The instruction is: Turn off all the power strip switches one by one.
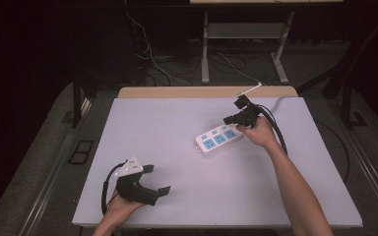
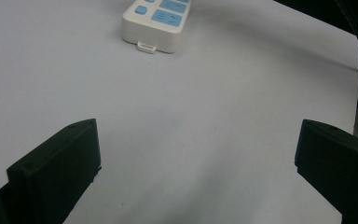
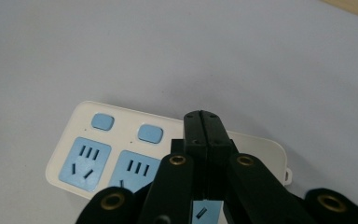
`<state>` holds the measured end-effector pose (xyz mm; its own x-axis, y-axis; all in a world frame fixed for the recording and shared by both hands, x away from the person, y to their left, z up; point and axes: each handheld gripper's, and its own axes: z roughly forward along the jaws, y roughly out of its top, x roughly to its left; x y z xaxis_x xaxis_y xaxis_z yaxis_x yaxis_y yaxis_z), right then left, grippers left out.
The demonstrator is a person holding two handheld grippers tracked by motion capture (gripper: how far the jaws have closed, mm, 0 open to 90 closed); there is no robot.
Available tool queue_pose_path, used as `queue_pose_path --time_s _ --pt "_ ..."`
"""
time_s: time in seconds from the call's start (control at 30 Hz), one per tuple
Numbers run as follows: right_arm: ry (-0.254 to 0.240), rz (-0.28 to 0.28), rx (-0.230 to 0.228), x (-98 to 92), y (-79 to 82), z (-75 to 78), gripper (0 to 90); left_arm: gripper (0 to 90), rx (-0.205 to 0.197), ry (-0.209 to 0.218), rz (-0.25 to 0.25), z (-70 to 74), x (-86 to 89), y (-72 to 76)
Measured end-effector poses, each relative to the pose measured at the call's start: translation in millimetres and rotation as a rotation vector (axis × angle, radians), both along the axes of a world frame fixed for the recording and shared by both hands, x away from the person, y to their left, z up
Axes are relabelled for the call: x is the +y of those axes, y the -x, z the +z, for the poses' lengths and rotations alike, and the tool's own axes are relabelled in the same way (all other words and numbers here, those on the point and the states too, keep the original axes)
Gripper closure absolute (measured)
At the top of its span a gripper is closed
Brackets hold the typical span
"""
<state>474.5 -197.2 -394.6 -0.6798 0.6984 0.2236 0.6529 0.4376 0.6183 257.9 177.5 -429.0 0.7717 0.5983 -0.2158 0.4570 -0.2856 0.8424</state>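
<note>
The pale surface (image 1: 187, 196) carries one thing that matters here, a white power strip (image 1: 218, 139) with blue sockets, lying right of centre and toward the far half. Its long axis runs on a slant in the high view, from a near-left end with a small tab up to a far-right end. The right gripper (image 1: 229, 119) hangs over that far-right end, the person's hand just beside the strip, so the right hand is by far the nearer. The left gripper (image 1: 157, 179) sits well apart at the near-left part of the surface. In the right gripper view the jaws stand pressed together with nothing between them, the closed tip poised above the top face of the power strip (image 3: 121, 154), between a blue rocker switch (image 3: 149, 133) and the plain end; whether the tip touches the casing I cannot tell. From there the blue sockets (image 3: 84, 163) and switches run away along the strip toward its other end. In the left gripper view the jaws are spread wide over bare surface, and the power strip (image 2: 154, 23) lies ahead, its tabbed end (image 2: 147, 46) facing this gripper. Any next press or push along the strip looks to be the right hand's work.
</note>
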Motion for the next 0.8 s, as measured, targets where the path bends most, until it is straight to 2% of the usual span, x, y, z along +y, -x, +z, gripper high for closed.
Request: queue_pose_path --time_s 0.47,0.6,0.8 --pt "0.015 0.010 0.029 6.2 -5.6 -14.6 90.0 0.0 -0.002 0.001 0.002 0.4 1.8 -0.2" --pt "0.051 0.010 0.033 8.1 -5.7 -18.3 90.0 0.0 -0.001 -0.001 0.000 0.2 1.9 -0.4" --pt "0.045 0.011 0.028 7.4 -6.2 -19.3 89.9 0.0 0.001 0.000 -0.003 -0.1 1.1 -0.1"
